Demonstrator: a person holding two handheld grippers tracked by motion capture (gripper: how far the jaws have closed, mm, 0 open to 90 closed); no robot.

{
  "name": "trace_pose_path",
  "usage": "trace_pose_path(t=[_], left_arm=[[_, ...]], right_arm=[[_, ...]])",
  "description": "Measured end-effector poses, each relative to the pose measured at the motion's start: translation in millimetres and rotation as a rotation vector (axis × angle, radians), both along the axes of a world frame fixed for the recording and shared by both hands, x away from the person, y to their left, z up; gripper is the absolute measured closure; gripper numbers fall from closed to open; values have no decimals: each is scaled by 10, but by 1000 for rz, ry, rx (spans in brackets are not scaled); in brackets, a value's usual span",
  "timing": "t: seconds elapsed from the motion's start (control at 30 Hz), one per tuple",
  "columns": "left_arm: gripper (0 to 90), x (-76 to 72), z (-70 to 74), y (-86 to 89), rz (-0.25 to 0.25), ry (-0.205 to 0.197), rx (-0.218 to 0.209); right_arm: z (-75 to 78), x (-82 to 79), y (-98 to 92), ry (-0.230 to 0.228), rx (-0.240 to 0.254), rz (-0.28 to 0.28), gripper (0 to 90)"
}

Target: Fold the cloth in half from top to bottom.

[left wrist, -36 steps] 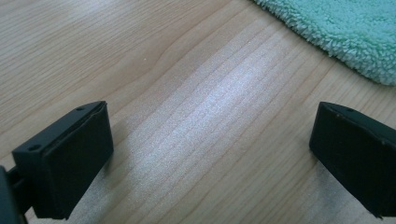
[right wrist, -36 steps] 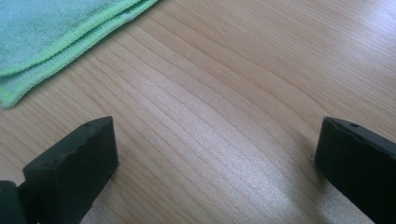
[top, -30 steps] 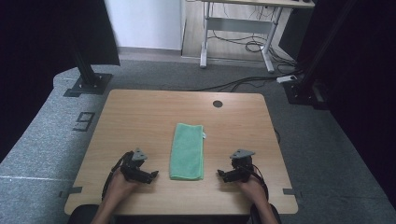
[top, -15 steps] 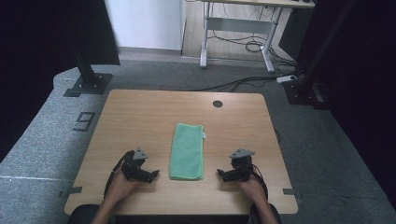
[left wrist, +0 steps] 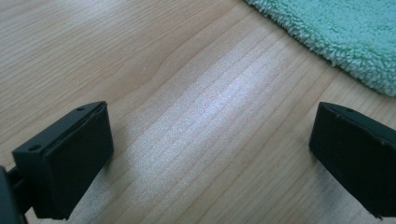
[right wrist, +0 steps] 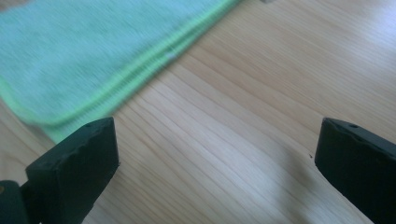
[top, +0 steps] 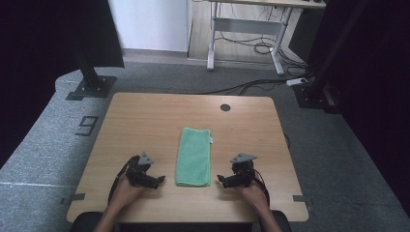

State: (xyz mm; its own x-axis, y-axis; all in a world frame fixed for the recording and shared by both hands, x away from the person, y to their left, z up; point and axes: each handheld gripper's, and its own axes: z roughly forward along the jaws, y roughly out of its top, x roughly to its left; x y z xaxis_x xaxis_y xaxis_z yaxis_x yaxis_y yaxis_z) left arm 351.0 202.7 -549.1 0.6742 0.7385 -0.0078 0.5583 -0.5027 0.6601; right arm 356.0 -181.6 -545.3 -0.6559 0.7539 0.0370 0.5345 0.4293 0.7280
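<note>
The folded green towel (top: 194,155) lies mid-desk, long axis running away from the person. The left gripper (top: 155,180) and right gripper (top: 223,181) flank its near end, about equally close. Both sets of jaws gape wide, holding nothing.

Your high view is dim, with dark surroundings. A soft sheen crosses the table (left wrist: 205,112) between the jaws; the towel (right wrist: 84,56) appears motion-blurred.
</note>
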Motion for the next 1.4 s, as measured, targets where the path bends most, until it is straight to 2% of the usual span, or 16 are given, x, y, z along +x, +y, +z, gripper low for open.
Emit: trace_pose_path(t=[0.23, 0.47, 0.63, 0.67, 0.83, 0.93, 1.0, 1.23, 1.4], left_arm=[[0, 7, 0, -3, 2, 0, 0], [0, 14, 1, -36, 8, 0, 2], [0, 17, 0, -63, 3, -1, 1], [0, 18, 0, -67, 1, 0, 0], [0, 19, 1, -77, 6, 0, 0], [0, 40, 19, -100, 11, 15, 10], [0, 58, 51, -123, 10, 8, 17], [0, 179, 219, -257, 17, -32, -39], [0, 322, 240, -427, 7, -41, -39]], right_arm=[[56, 20, 275, -18, 30, 20, 0], [51, 43, 419, -11, 39, 21, 5], [-20, 56, 521, -16, -24, 17, 5], [-55, 65, 527, -9, -50, 19, 10], [-79, 70, 512, 17, -37, 17, 10], [-78, 34, 503, 16, -38, 25, 20], [-78, 21, 500, 16, -39, 27, 20], [-79, -101, 484, 14, -40, 42, 20], [-83, -176, 456, 11, -36, 52, 20]])
